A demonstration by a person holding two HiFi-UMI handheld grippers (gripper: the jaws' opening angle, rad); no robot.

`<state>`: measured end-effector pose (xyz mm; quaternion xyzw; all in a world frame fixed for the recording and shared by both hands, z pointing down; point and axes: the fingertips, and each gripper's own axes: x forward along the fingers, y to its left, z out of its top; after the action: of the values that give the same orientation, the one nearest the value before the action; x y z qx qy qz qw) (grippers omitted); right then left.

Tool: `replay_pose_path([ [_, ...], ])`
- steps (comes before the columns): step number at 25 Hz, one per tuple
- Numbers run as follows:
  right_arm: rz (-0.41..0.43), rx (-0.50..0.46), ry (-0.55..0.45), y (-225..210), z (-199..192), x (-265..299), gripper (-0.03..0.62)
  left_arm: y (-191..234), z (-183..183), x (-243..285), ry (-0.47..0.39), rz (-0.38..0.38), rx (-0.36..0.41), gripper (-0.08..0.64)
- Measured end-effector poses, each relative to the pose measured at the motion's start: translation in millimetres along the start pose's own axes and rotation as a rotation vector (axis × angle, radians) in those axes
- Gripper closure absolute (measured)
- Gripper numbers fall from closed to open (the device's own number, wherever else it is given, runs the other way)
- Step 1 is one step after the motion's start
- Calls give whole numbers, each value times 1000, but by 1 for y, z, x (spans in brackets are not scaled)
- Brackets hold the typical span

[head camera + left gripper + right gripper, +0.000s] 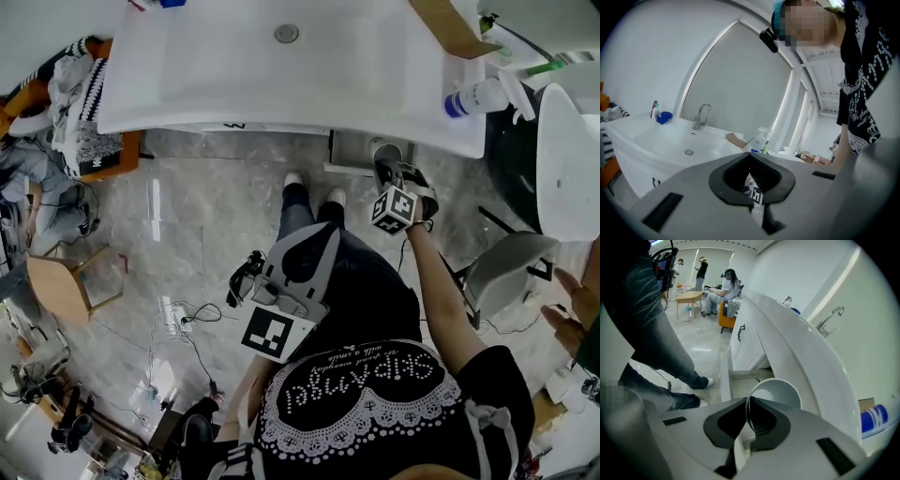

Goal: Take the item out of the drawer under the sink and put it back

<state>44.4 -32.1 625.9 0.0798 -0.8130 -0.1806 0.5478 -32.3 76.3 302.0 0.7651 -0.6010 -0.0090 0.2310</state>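
In the head view my right gripper [387,175] hangs just below the front edge of the white sink [187,84], over the open drawer [349,150]. It is shut on the rim of a white cup [385,156]. The right gripper view shows that cup [780,392] tilted, its thin wall pinched between the jaws, with the pulled-out drawer [740,376] beneath it. My left gripper [314,239] is held in front of the person's legs, away from the drawer. In the left gripper view its jaws [750,154] meet with nothing between them, facing the sink [670,138].
A soap bottle [473,97] and a piece of cardboard [450,28] sit on the sink's right end, with the faucet [701,116] behind the basin. A grey chair [506,267] and another person's hand [572,309] are on the right. Cables [178,319] lie on the floor at left.
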Motion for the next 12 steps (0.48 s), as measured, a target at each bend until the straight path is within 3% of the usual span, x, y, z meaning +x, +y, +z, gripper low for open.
replay_pose_path([
  [6,-42,30,-35,-7,11,-22,569,-6,-1,7,-2,-23,46,557],
  [12,-97,61,-75,-12,23,-51,569,-20,-6,19,16,-114,106,557],
])
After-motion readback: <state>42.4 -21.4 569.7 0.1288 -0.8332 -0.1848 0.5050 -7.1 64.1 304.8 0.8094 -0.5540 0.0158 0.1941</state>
